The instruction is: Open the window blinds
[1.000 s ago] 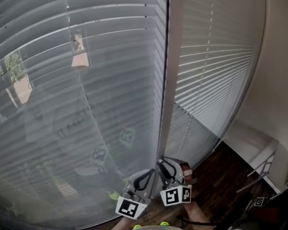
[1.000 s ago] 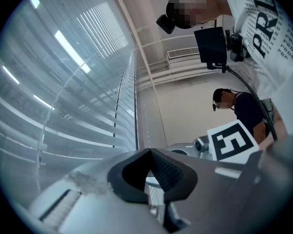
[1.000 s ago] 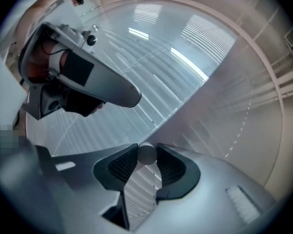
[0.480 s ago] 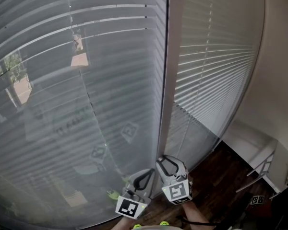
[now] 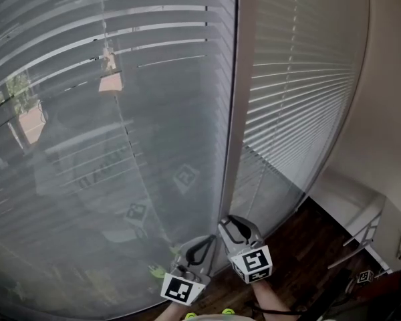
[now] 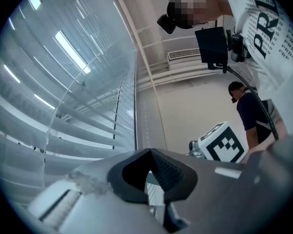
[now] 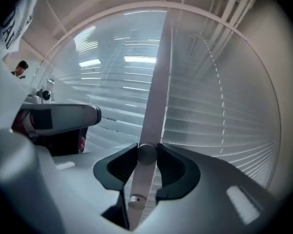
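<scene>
Grey slats of the larger blind [image 5: 120, 146], filling the left and centre of the head view, stand partly tilted. Across its middle and lower part the glass behind shows dark between them, while the topmost slats at the upper left overlap more closely. The narrower blind [image 5: 301, 99], at the right of the frame beyond the pale mullion [image 5: 237, 112], is fully closed, its slats lying flat and bright. At the bottom centre, above the dark wooden floor [image 5: 307, 246], the right hand-held gripper [image 5: 235, 225] pinches the tilt wand [image 7: 141, 179], which hangs in front of the mullion. In the right gripper view the wand's thickened section sits between the two black pads, touched on both sides, with its free end pointing toward the camera below them. The left hand-held gripper [image 5: 202, 247], just beside it toward the left of the frame, has its jaws pressed together at the tips with nothing seen between them, and takes no part in the grip. On this evidence the task is under way but unfinished. The larger blind is partway open and probably needs more twisting of the wand to bring its slats edge-on. The narrower blind has not been started, and whether it has a wand of its own cannot be told.
</scene>
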`<state>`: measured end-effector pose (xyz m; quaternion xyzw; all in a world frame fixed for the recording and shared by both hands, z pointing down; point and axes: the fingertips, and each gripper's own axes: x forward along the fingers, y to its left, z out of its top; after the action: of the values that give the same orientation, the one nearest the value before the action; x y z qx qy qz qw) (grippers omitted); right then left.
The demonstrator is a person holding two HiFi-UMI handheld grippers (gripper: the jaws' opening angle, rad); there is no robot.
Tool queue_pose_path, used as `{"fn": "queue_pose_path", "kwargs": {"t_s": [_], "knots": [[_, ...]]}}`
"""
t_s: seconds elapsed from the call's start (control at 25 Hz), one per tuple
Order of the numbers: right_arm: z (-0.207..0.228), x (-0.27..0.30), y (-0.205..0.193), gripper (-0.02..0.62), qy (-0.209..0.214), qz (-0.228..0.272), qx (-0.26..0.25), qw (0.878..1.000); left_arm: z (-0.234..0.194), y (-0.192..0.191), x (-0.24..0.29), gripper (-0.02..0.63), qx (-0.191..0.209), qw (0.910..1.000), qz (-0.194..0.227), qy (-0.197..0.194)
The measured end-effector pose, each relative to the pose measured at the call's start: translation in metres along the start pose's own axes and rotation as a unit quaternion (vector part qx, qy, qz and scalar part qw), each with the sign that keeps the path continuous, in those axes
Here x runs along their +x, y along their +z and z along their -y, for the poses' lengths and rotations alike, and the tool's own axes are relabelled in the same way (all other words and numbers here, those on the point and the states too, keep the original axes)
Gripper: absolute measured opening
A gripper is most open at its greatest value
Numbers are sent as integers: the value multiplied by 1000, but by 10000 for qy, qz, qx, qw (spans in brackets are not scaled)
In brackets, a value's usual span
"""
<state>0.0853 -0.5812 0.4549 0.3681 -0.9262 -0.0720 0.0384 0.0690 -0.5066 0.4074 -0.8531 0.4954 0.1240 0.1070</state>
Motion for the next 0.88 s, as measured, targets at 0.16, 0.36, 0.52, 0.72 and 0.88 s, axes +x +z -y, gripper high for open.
{"fn": "queue_pose_path", "kwargs": {"t_s": [0.16, 0.36, 0.52, 0.72, 0.88], "knots": [[1, 0, 0, 130, 6, 26, 178, 9998, 1, 1, -1, -8, 0, 10000, 4, 2], [-1, 0, 1, 130, -10, -35, -85, 10000, 2, 2, -1, -8, 27, 10000, -12, -23], [-5, 0, 5, 134, -52, -243, -1073, 9939, 2, 4, -2, -8, 27, 10000, 6, -17], [-17, -6, 11, 149, 67, -538, -2974, 9532, 0, 6, -2, -8, 41, 10000, 9, 9], [-26, -7, 10, 149, 219, -669, -4182, 9056, -1, 6, -2, -8, 67, 10000, 23, 21]]}}
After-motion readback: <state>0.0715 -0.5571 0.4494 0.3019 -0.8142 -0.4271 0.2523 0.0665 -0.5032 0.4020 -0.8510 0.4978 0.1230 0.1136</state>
